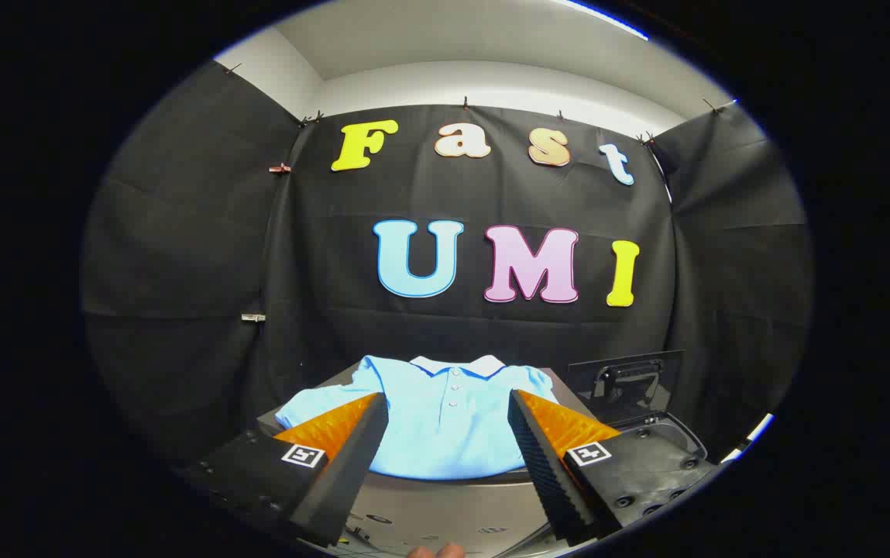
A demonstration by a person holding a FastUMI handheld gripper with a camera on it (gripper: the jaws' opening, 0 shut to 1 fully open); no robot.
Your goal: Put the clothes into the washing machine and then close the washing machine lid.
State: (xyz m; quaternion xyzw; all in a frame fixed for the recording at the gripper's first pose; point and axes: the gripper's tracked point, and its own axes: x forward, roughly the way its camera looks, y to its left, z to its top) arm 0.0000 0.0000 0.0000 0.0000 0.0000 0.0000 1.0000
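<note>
A light blue polo shirt (445,418) with a white collar and a buttoned placket lies spread flat on a grey tabletop (445,504), just ahead of my fingers. My gripper (448,411) hangs above the near part of the shirt, open, with nothing between its fingers. To the right of the shirt stands the washing machine (665,434), a dark unit whose lid (627,376) is raised upright behind its opening. The right finger hides part of the machine's opening.
Black cloth walls close the booth behind and on both sides of the table. A fingertip of the person holding the gripper shows below the fingers (437,552). The table's near surface lies between the fingers.
</note>
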